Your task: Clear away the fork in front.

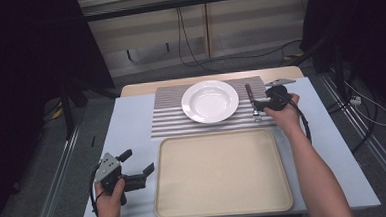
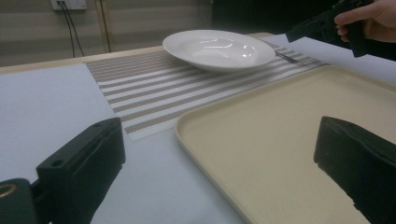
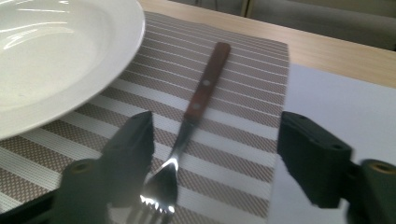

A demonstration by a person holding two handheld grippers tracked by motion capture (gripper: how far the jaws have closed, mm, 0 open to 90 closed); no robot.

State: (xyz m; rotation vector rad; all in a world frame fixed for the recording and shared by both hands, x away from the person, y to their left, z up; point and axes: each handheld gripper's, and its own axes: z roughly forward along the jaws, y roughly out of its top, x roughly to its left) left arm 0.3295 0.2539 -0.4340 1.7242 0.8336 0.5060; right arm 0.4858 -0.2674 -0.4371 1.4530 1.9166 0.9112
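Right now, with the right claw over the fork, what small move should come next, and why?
Probably lower the right claw a little and close it across the fork's neck. The fork lies flat on the striped placemat beside the white plate, between the open jaws, but the pads do not touch it yet. The tan tray sits close by.

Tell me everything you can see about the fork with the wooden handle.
The fork with the brown wooden handle has two pale rivets, a shiny metal neck and tines. It lies flat on the striped woven placemat, right of the white round plate and apart from it, tines towards the right gripper. The open black jaws straddle its tine end; the pads do not press on it.
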